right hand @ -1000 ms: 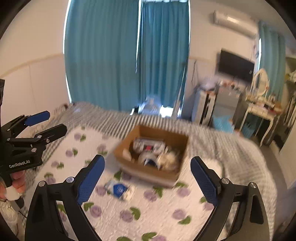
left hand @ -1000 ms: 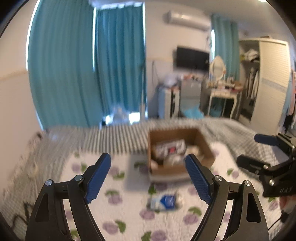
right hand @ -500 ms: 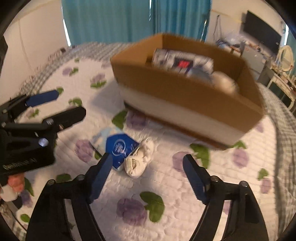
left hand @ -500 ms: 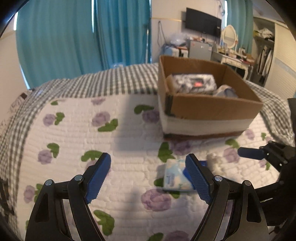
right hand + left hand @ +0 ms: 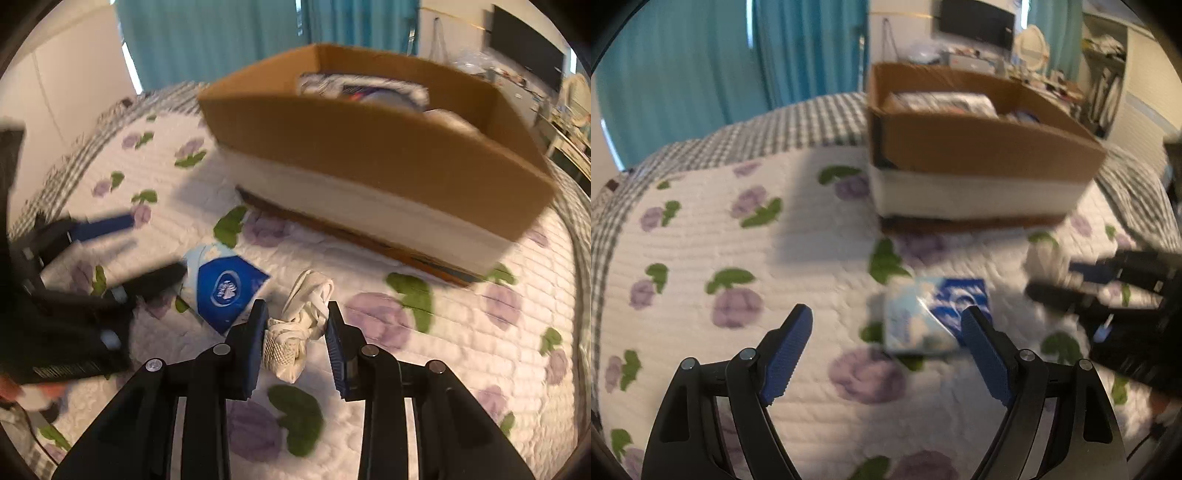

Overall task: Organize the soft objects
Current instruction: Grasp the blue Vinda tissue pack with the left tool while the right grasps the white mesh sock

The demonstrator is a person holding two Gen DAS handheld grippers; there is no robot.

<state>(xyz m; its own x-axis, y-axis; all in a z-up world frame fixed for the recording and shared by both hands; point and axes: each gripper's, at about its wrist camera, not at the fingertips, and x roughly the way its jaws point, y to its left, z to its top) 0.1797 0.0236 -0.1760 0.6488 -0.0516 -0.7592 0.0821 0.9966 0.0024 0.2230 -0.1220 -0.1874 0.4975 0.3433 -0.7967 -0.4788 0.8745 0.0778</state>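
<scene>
Left wrist view – left gripper (image 5: 886,328): the jaws are spread wide and nothing is gripped; it is held low over the quilt (image 5: 701,229), apparently lined up for a pick.
Left wrist view – tissue pack (image 5: 931,317): a blue-and-white soft pack is seen flat on the quilt, just ahead of the right-hand fingertip and not between the pads.
Left wrist view – cardboard box (image 5: 979,147): it is set further back on the bed, open-topped and already holding some packets, so it is judged to be the collecting place.
Left wrist view – right gripper (image 5: 1108,291): it is seen blurred at the right edge, low beside a white bundle.
Right wrist view – right gripper (image 5: 297,332): the fingers are narrowed around the white sock (image 5: 299,328); whether the pads already press it cannot be told.
Right wrist view – white sock: it lies crumpled on the quilt, between the pads, just beside the tissue pack (image 5: 225,291).
Right wrist view – cardboard box (image 5: 369,147): it stands near, beyond the sock.
Right wrist view – left gripper (image 5: 110,251): it is seen blurred, beside the pack.
</scene>
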